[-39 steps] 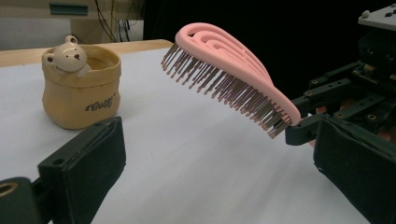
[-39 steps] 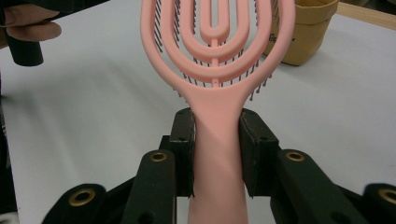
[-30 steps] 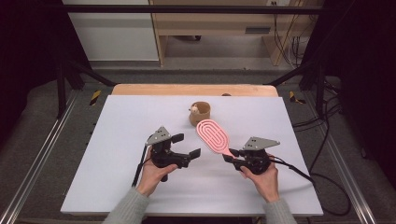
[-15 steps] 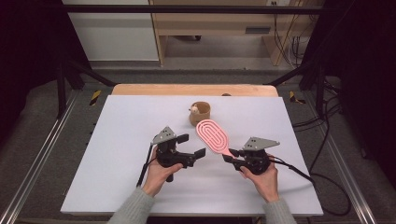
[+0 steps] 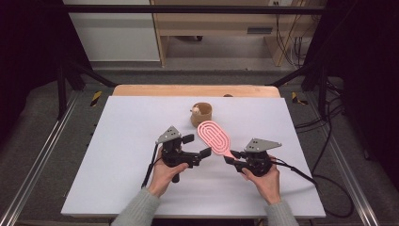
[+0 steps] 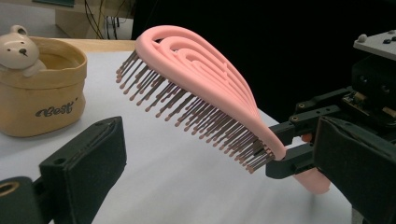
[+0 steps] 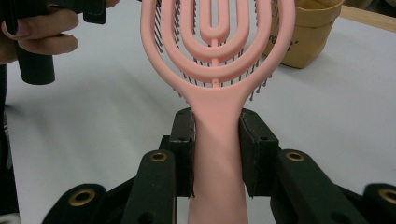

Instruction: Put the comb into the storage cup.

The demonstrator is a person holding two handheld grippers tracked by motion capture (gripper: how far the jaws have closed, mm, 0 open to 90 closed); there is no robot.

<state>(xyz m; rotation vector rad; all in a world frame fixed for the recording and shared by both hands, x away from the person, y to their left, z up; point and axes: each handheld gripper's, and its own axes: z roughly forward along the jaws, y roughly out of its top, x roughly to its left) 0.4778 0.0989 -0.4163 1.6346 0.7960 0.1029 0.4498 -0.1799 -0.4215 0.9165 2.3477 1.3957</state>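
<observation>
Black tongs (image 5: 204, 153), grey plates, grey-green sleeves (image 5: 136, 212)

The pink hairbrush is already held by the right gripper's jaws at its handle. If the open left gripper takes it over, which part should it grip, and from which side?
Probably the pink hairbrush head's solid rim, with the left gripper coming from the brush's left side. The handle is taken by the right gripper, and the bristles point down towards the table, so the jaws should close across the rim's thickness near the tip.

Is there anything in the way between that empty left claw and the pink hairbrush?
Nothing visible. The left gripper, jaws open, faces the pink hairbrush, which the right gripper clamps by the handle. Only bare table lies between; the tan cup sits behind.
</observation>
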